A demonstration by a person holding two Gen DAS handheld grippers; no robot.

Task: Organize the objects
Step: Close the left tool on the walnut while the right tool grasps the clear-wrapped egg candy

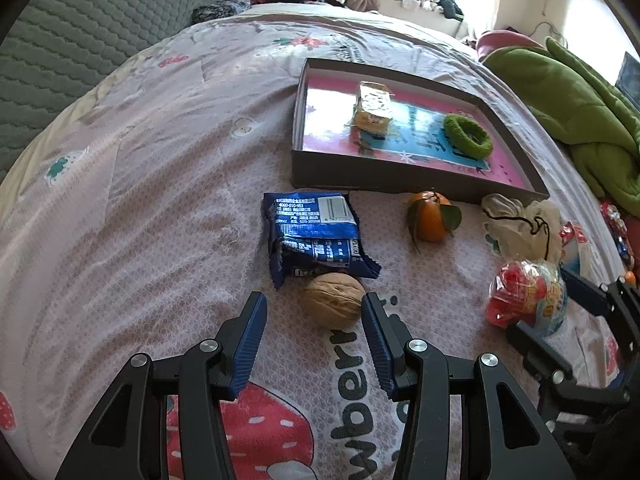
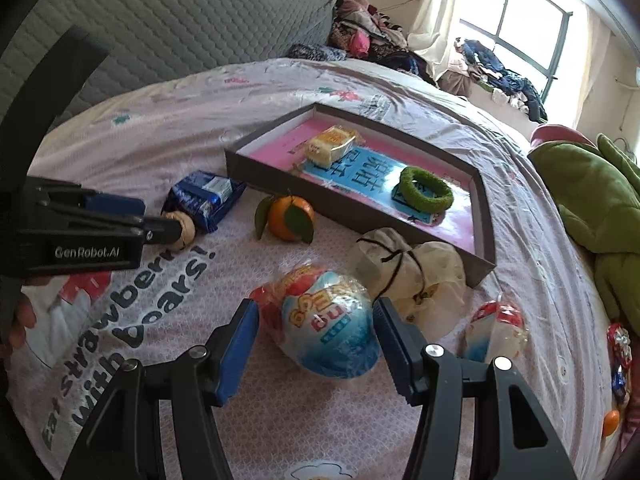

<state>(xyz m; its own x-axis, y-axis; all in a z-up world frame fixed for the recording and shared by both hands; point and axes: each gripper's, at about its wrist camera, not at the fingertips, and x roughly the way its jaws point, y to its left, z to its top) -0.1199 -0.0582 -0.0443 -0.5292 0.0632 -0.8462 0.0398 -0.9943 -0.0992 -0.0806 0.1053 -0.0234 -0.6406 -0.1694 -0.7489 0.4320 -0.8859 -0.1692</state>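
A shallow brown box lies on the bed and holds a yellow snack pack and a green hair ring. In front of it lie a blue snack packet, a walnut, a tangerine, a cream pouch and a wrapped toy egg. My left gripper is open, its fingers either side of the walnut. My right gripper is open around the toy egg.
The bed has a pink printed sheet. A green blanket lies at the right. Small wrapped candies lie to the right of the egg. A grey quilted headboard and piled clothes are behind.
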